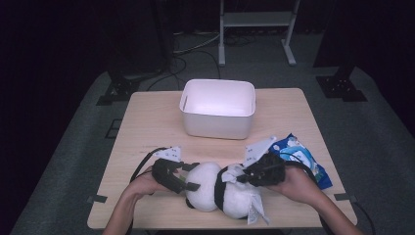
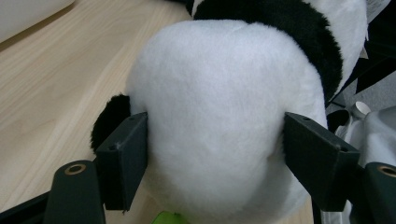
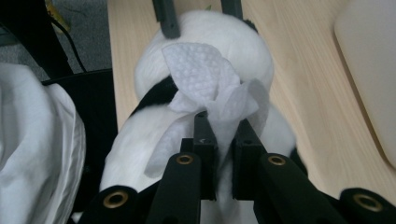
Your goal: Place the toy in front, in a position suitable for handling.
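Jaws of left gripper (image 2: 215,140) clamp the white head of the plush panda (image 1: 220,188), pads pressing its sides; right gripper (image 3: 223,135) pinches a white wipe (image 3: 205,79) over the panda's body. Panda lies at the near edge of the wooden table (image 1: 147,122), in front of white bin (image 1: 218,105); blue packet (image 1: 306,156) just right.

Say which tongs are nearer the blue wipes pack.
Right. The right tongs sit just beside the blue wipes pack, pinching a wet wipe; the left tongs are across the plush panda.
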Available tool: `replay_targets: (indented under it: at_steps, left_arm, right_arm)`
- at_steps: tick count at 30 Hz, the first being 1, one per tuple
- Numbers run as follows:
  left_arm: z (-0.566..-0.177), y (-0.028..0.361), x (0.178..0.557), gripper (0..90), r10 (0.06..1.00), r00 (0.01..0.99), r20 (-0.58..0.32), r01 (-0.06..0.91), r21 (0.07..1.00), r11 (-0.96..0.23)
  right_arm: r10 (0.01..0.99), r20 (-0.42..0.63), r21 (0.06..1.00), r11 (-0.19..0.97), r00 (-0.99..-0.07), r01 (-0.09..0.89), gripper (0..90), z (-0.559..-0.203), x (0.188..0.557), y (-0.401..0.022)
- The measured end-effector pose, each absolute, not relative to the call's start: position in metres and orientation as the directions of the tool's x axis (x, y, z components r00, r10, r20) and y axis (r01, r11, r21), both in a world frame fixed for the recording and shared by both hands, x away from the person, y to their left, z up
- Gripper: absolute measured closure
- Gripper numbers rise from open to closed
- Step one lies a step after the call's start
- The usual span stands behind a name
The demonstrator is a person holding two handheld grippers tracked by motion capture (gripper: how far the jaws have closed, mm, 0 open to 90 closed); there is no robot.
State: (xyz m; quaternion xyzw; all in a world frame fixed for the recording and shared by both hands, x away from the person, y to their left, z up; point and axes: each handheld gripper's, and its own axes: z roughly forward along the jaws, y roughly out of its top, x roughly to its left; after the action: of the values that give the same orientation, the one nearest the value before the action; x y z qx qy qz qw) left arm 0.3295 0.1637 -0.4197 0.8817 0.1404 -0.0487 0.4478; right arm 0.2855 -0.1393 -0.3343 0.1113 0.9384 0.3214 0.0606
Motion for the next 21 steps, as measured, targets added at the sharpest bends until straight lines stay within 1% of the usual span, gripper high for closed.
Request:
replay_targets:
  at_steps: [5, 11, 14, 15, 17, 21]
  left_arm:
    - [-0.417, 0.163, 0.325, 25.9, 0.197, 0.964, -0.177, 0.26, 0.77, -0.583]
    - [-0.417, 0.163, 0.323, 25.9, 0.197, 0.964, -0.177, 0.26, 0.766, -0.587]
    - [-0.418, 0.164, 0.323, 25.9, 0.194, 0.964, -0.18, 0.261, 0.77, -0.583]
    - [-0.418, 0.164, 0.323, 25.9, 0.193, 0.964, -0.181, 0.261, 0.771, -0.581]
    - [-0.418, 0.164, 0.323, 25.9, 0.193, 0.964, -0.184, 0.263, 0.771, -0.579]
    - [-0.418, 0.164, 0.323, 25.8, 0.195, 0.964, -0.184, 0.264, 0.772, -0.579]
  right_arm:
    - [0.216, -0.032, 0.582, 0.798, -0.976, 0.158, 82.4, -0.338, 0.304, -0.11]
    - [0.185, -0.028, 0.534, 0.834, -0.982, 0.141, 82.3, -0.346, 0.32, -0.081]
    - [0.193, -0.037, 0.529, 0.836, -0.98, 0.144, 82.3, -0.345, 0.324, -0.083]
    - [0.209, -0.035, 0.528, 0.834, -0.977, 0.16, 82.3, -0.344, 0.324, -0.086]
    - [0.221, -0.039, 0.543, 0.824, -0.975, 0.165, 82.3, -0.344, 0.325, -0.096]
    - [0.271, -0.029, 0.572, 0.794, -0.962, 0.206, 82.3, -0.34, 0.32, -0.119]
